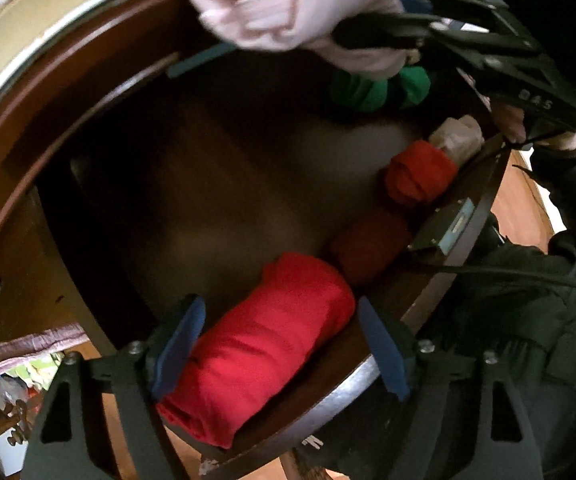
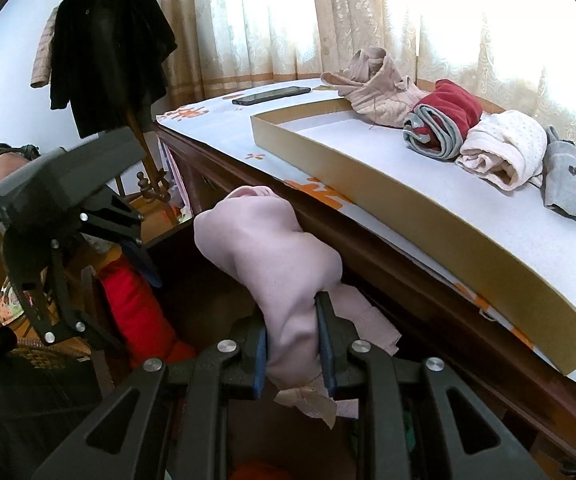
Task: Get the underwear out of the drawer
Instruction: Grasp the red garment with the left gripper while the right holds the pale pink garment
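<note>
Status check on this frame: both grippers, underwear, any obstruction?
Right gripper shut on pink roll, lifted over drawer. Left gripper open, straddling red roll. No obstruction seen.

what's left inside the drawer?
Drawer holds a big red roll, darker red roll, small red roll, cream roll, green piece. Anything beneath them is hidden.
</note>
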The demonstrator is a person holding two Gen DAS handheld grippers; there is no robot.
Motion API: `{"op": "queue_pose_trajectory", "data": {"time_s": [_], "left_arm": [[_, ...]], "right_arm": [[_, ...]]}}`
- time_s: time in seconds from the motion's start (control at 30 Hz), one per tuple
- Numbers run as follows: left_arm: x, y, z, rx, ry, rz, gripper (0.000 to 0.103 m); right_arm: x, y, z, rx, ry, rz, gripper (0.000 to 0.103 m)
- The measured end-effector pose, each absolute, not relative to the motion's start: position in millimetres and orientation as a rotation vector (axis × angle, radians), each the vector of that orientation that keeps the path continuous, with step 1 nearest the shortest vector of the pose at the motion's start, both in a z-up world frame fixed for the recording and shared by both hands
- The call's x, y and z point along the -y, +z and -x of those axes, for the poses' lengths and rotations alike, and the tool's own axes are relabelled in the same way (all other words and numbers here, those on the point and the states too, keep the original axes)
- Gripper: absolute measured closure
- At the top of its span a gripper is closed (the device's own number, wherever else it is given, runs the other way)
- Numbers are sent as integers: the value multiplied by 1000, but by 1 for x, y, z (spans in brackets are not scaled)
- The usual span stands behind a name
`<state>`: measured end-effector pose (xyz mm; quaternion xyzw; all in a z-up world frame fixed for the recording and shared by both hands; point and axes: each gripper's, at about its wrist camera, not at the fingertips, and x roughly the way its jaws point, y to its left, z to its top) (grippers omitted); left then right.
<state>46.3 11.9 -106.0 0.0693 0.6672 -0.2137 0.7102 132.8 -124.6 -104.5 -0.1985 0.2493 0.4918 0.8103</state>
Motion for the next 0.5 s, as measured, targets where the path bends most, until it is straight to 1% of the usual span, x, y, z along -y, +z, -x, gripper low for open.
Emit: {"op": "queue_pose_trajectory", "data": {"time_s": [0.07, 0.27, 0.33, 0.4, 0.5], "left_arm": [[-11, -109, -48, -1510, -486, -149, 30], [-5, -124, -49, -1594, -499, -132, 30], [-6, -127, -50, -1608, -499, -119, 34], [-6, -133, -48, -1616, -490, -133, 44], [-5, -137, -45, -1610, -493, -147, 48]], "right_arm": [[127, -105, -133, -535, 1050, 419, 79], [129, -107, -135, -541, 1051, 409, 79], [129, -106, -134, -537, 1053, 404, 79], [130, -105, -133, -530, 1055, 400, 79], [133, -103, -134, -523, 1055, 395, 79]]}}
